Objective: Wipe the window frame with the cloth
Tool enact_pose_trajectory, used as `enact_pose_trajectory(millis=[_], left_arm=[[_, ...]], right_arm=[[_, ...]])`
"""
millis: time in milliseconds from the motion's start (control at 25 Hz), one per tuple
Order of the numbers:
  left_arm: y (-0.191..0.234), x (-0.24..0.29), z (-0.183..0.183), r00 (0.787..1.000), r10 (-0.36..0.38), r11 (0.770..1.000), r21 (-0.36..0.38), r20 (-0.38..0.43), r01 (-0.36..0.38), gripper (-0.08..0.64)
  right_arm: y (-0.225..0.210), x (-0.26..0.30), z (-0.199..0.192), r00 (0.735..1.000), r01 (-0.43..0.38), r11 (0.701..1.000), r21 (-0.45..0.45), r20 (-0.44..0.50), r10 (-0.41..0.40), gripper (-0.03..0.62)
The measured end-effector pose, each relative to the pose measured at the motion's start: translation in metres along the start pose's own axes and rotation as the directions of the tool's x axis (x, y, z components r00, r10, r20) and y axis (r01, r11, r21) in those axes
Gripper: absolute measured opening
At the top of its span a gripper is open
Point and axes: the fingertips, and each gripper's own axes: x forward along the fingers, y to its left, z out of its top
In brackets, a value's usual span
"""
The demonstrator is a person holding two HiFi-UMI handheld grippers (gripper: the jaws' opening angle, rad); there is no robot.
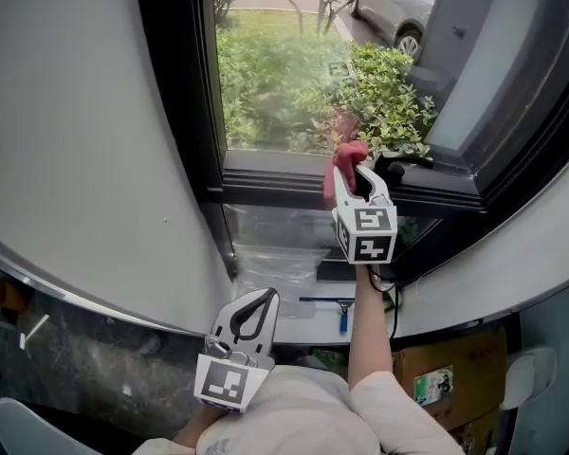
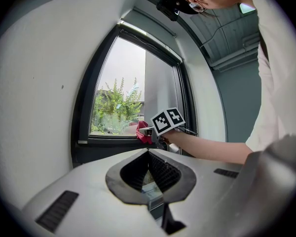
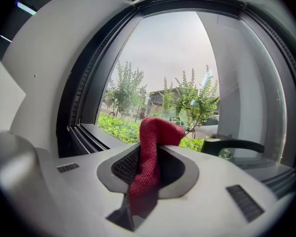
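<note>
Low by my lap, my left gripper [image 1: 266,299] has its fingers pressed together, empty. Farther off, my right gripper [image 1: 355,174] pinches the red knit cloth [image 1: 347,154] at the dark window frame [image 1: 266,172], beside the smooth white wall [image 1: 76,159].

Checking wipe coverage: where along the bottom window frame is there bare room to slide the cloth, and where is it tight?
Bare: the bottom frame left of the cloth, as far as the left upright. Tight: just right of the cloth, where the black handle sits beside the right tongs.
</note>
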Motion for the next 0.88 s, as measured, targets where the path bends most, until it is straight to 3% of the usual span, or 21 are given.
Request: enact_pose_trajectory(millis=[160, 280, 400, 520, 560, 680, 880], left_arm=[[0.005, -0.004, 0.001, 1.0, 0.013, 1.0, 0.006, -0.004, -0.013, 0.008], [0.008, -0.006, -0.001, 1.0, 0.022, 1.0, 0.019, -0.011, -0.022, 0.008], [0.013, -0.009, -0.001, 0.999, 0.03, 0.999, 0.031, -0.016, -0.03, 0.008], [0.014, -0.012, 0.002, 0.999, 0.033, 0.998, 0.049, -0.01, -0.032, 0.008], [0.015, -0.014, 0.003, 0.999, 0.033, 0.998, 0.054, -0.012, -0.033, 0.008], [0.017, -0.02, 0.002, 0.999, 0.045, 0.997, 0.07, -0.022, -0.043, 0.008], [0.026, -0.031, 0.0, 0.994, 0.107, 0.993, 0.044, -0.028, -0.105, 0.008]], right_arm=[[0.0, 0.0, 0.006, 1.0, 0.015, 1.0, -0.008, 0.026, -0.014, 0.095], [0.011, -0.018, 0.031, 0.983, 0.04, 0.999, -0.02, 0.182, -0.035, 0.095], [0.06, -0.039, 0.053, 0.945, -0.019, 0.998, -0.064, 0.325, 0.039, 0.095], [0.12, -0.046, 0.069, 0.871, -0.097, 0.986, -0.138, 0.468, 0.152, 0.095], [0.138, -0.045, 0.069, 0.859, -0.112, 0.98, -0.165, 0.48, 0.18, 0.095], [0.178, -0.034, 0.057, 0.869, -0.153, 0.961, -0.232, 0.432, 0.242, 0.095], [0.214, -0.01, 0.049, 0.865, -0.21, 0.948, -0.237, 0.407, 0.294, 0.095]])
